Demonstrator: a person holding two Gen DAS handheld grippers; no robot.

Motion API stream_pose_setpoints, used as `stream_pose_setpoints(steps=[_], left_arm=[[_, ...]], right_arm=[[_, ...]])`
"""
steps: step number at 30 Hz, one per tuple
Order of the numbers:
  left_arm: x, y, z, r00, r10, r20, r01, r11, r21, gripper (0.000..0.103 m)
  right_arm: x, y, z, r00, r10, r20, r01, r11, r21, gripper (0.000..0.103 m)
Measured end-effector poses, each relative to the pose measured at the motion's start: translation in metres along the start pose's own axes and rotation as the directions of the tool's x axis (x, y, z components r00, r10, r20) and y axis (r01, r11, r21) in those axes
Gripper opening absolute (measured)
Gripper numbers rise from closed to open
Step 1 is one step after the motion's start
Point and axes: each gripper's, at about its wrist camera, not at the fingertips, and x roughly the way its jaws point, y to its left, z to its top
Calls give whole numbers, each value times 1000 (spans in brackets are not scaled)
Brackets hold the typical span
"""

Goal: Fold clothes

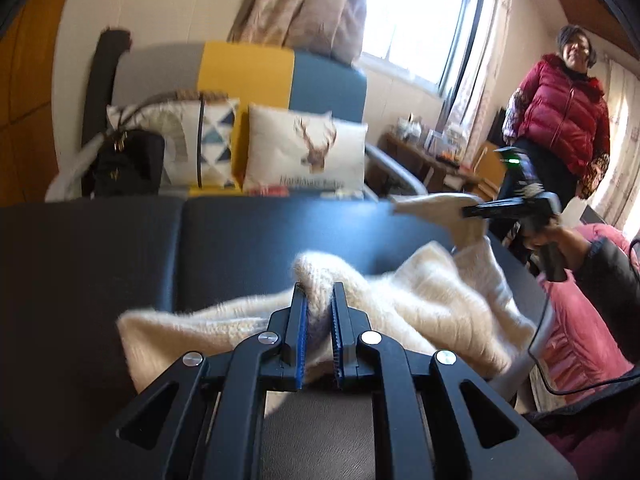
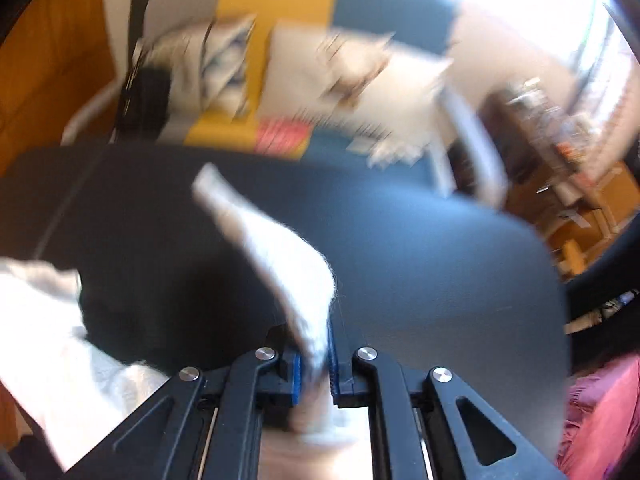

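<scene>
A cream-white, fluffy knitted garment point(image 1: 420, 300) is seen lying crumpled on a dark, smooth, matte table top point(image 1: 248, 236), directly ahead of the left gripper point(image 1: 319, 294). A soft rounded fold of the knit is pinched between that gripper's black fingers, whose blue ribbed pads point(image 1: 301, 320) are pressed into the wool on both sides. To the right of and beyond the left gripper, the right gripper point(image 1: 470, 211) is held in a hand point(image 1: 568, 236) above the table, and a tapering strip of the same garment is drawn up to its tip. In the right wrist view, which is blurred, the right gripper point(image 2: 320, 344) is closed on this narrow strip of the white knit point(image 2: 280, 256), which is gripped between the pads and stretches away up and to the left; the bulk of the fabric is piled to the lower left of the gripper. Bare table surface is left ahead of both grippers as far as the straight far edge, and a rounded table corner point(image 2: 536, 240) is seen to the right of the right gripper. Beyond that edge a grey, yellow and blue sofa point(image 1: 280, 72) with two printed cushions is seen. A person in a red quilted jacket point(image 1: 560, 116) stands past the right gripper.
</scene>
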Motion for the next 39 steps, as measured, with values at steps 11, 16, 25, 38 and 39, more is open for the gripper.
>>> stream_pose_setpoints(steps=[11,16,25,38,39], left_arm=[[-29,-1,19,993,68,100,-67,998,-17,9],[-8,6,8,993,122,3,-122,992,-21,9],[52,8,-14,972,60,-228,-67,997,-25,9],[78,42,-4,935,204,-290,-174,977,126,15],[77,46,-2,937,197,-287,-166,978,130,15]], right_arm=[[-113,-192,-38,913,-404,46,352,841,411,16],[-77,-209,-96,964,-265,-10,232,823,519,20],[0,-65,-71,908,396,-134,-375,914,157,23],[122,50,-1,889,226,-398,-336,913,-232,38],[126,48,0,885,238,-401,-346,911,-223,47]])
